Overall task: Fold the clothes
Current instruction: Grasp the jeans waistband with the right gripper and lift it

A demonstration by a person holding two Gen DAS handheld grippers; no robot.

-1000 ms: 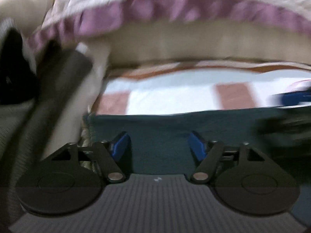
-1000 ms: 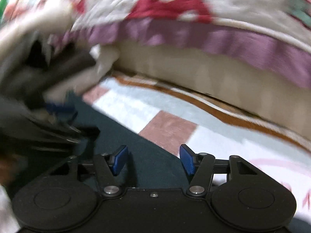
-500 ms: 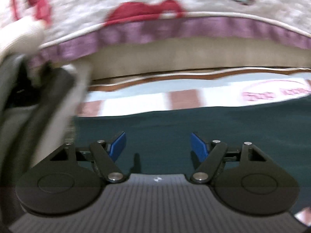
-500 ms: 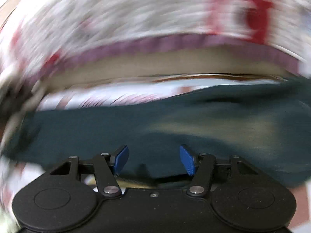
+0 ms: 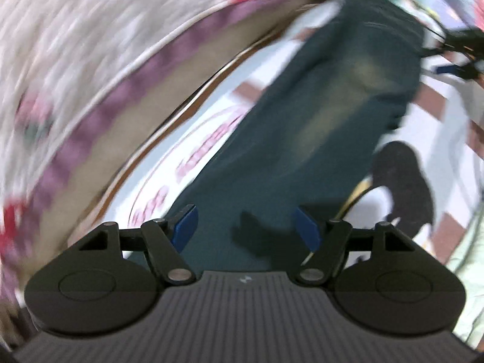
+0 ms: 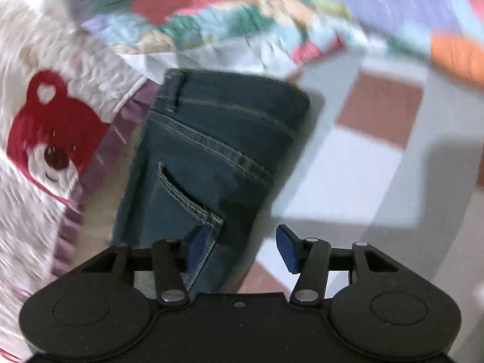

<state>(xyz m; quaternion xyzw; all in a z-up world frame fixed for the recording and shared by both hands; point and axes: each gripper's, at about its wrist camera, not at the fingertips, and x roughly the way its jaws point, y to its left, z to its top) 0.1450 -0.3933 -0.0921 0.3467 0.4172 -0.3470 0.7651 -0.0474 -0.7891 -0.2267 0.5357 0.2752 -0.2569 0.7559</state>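
**Inspector A:** Surface first. The jeans lie flat on a pale sheet printed with brown squares. The waistband end sits against a fleece blanket bearing a red bear and a purple frill; a floral quilt is bunched beyond the waistband.

**Inspector B:** From the left wrist camera the same jeans run away lengthwise, the blanket curving along their left. That frame is badly smeared; a dark shape right of the denim cannot be identified.

**Inspector A:** Grippers?

**Inspector B:** The left gripper has its blue pads spread wide with only denim seen between them; nothing is clamped. It looks to hover over the leg, though contact cannot be judged.

**Inspector A:** The right gripper is likewise spread wide and empty, its left pad over the back pocket edge, its right pad over bare sheet.
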